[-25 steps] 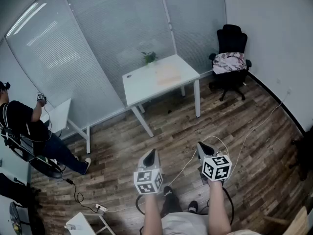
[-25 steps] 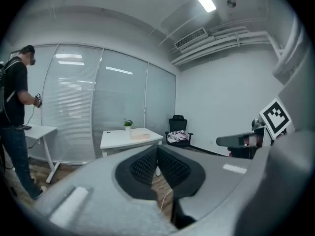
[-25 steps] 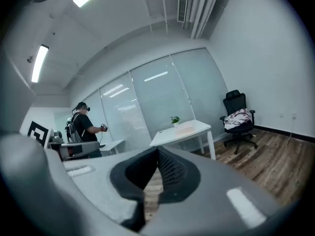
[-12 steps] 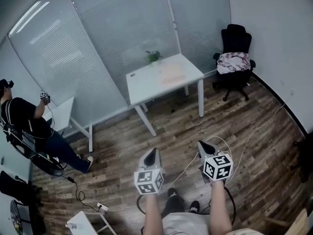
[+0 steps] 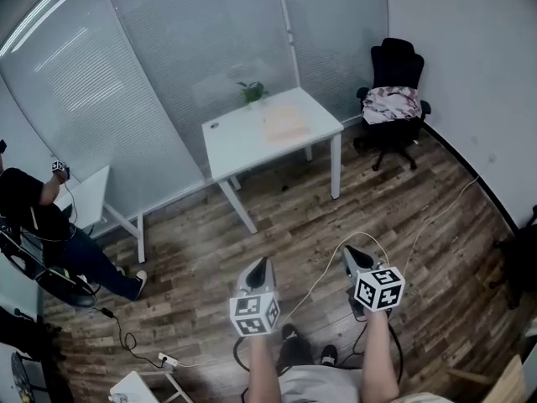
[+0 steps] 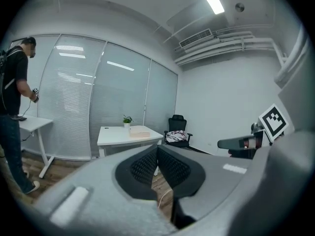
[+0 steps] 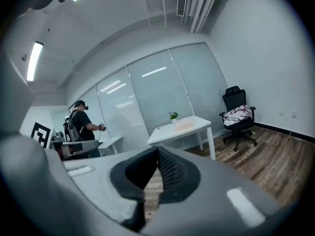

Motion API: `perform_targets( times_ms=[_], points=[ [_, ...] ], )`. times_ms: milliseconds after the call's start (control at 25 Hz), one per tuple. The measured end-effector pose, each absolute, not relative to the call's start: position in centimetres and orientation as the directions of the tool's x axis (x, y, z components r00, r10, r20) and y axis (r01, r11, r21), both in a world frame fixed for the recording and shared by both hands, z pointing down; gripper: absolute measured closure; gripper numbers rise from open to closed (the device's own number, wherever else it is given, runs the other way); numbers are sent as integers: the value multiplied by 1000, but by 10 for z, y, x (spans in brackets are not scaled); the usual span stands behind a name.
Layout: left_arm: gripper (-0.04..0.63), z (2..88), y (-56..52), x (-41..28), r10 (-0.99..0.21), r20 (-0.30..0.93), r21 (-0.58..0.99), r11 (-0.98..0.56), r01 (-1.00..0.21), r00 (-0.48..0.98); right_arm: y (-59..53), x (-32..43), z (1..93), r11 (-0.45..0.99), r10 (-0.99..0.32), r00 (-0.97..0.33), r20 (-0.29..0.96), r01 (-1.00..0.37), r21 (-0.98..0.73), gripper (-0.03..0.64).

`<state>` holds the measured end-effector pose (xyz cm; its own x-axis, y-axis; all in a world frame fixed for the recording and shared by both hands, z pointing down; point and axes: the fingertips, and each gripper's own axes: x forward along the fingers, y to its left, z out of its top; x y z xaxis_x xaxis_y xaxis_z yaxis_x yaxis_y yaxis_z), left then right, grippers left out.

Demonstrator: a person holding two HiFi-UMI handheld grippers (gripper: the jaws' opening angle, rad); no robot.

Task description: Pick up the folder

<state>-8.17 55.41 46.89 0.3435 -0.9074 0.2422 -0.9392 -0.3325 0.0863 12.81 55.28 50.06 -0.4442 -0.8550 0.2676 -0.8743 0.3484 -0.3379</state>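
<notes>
Atop far table (image 5: 237,147), washed-out folder (image 5: 285,125)

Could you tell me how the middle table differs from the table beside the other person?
The middle table holds a plant and a folder; the side table has neither. Nobody stands at the middle table; a person stands at the side table. Both are white.

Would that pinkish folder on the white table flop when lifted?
The folder looks flat, so probably light and a bit bendy if lifted by one edge. Lying flush on the smooth table, it may slide when nudged.
</notes>
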Motion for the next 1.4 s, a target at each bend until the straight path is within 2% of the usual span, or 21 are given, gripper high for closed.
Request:
perform_targets(
  times_ms=[160,320,520,640,880,1120,1400],
  points=[
    [589,477,520,-94,-905,255,112,-322,-940,340,524,134,521,315,-837,-427,342,-888,-335,617],
    [589,493,483,-110,-894,281,134,-325,-936,350,489,135,527,278,-849,-396,349,-898,-342,615],
    [589,489,418,-141,-912,285,40,-297,-954,296,430,134,539,241,-843,-358,401,-918,-315,615],
    [589,485,385,-148,-903,286,55,-320,-946,322,401,128,536,222,-848,-351,397,-916,-335,615],
    [589,487,336,-165,-879,311,83,-352,-932,360,348,98,520,237,-849,-360,388,-914,-328,615],
    [589,489,312,-181,-846,323,94,-418,-903,425,308,50,526,216,-847,-384,368,-881,-421,615],
    [589,505,281,-218,-853,352,126,-365,-922,386,274,16,540,256,-805,-407,431,-895,-366,617]
  ],
)
